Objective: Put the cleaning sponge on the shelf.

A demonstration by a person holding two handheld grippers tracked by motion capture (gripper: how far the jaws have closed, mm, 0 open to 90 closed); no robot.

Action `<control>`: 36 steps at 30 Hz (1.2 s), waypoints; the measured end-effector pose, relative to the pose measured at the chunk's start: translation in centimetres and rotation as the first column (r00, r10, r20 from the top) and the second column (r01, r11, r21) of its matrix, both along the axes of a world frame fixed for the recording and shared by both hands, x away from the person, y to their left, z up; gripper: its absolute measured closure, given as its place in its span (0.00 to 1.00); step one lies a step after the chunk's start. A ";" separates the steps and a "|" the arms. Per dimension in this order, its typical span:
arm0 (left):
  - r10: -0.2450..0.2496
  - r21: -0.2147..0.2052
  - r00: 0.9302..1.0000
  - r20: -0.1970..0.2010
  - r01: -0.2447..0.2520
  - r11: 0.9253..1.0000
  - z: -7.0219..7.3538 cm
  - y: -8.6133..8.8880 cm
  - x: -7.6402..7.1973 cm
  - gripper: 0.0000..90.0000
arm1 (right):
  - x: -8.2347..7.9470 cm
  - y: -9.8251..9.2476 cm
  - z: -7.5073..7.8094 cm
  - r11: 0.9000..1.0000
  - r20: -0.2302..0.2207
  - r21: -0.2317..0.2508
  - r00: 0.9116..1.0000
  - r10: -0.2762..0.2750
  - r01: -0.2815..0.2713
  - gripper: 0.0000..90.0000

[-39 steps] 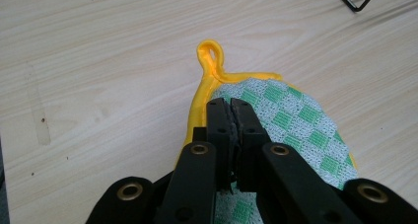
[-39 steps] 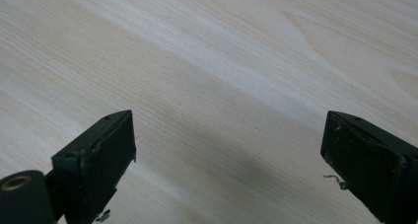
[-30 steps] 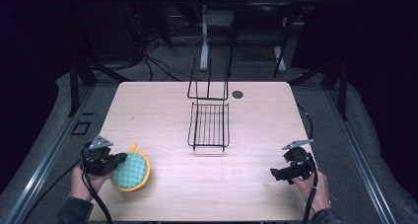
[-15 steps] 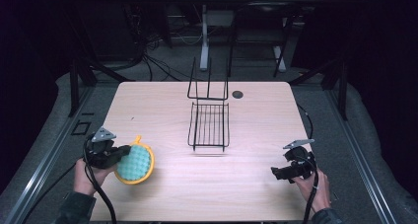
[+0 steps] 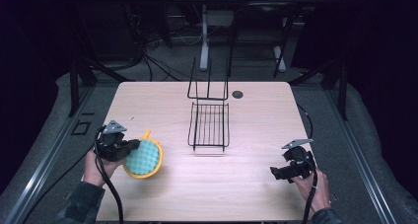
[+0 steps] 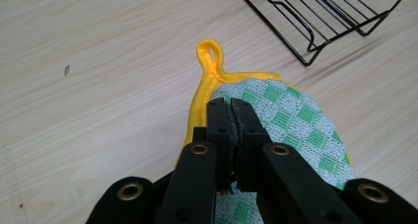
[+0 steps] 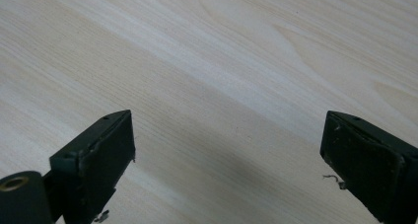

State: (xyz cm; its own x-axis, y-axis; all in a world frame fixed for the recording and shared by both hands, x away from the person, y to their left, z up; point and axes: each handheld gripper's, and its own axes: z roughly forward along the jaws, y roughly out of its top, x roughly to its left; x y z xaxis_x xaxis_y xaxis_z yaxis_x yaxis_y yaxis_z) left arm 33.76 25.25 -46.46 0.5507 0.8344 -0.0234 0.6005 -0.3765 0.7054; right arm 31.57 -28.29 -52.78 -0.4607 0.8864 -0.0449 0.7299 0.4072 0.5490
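A round pot holder (image 5: 143, 157) with a green-checked face, yellow rim and yellow loop hangs tilted above the table's front left. My left gripper (image 5: 127, 149) is shut on its edge. The left gripper view has the closed jaws pinching the pot holder (image 6: 286, 120) just below its loop, lifted off the wood. A black wire rack (image 5: 209, 124) with an upright back stands at the table's middle. My right gripper (image 5: 274, 173) rests near the front right, open, with bare wood between its fingers (image 7: 96, 155).
The wooden table (image 5: 246, 184) has a small dark round disc (image 5: 237, 94) at its back, right of the rack. The rack's corner (image 6: 325, 21) lies just beyond the pot holder. Desk legs and cables stand on the floor behind the table.
My left gripper has lifted the pot holder and carried it up and toward the rack, tilting it more upright. The right gripper has stayed where it was.
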 end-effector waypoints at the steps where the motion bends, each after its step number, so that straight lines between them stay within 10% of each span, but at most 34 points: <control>1: 0.000 -0.005 1.000 0.000 0.000 1.000 0.1 -0.1 0.1 0.98 | 0.0 -0.1 0.1 1.000 0.003 -0.009 1.000 0.003 -0.003 0.07; 36: -0.084 -0.003 0.996 0.039 0.084 0.996 2.3 -5.6 3.1 0.98 | 0.0 -0.1 0.3 1.000 0.003 -0.003 1.000 -0.008 0.008 0.06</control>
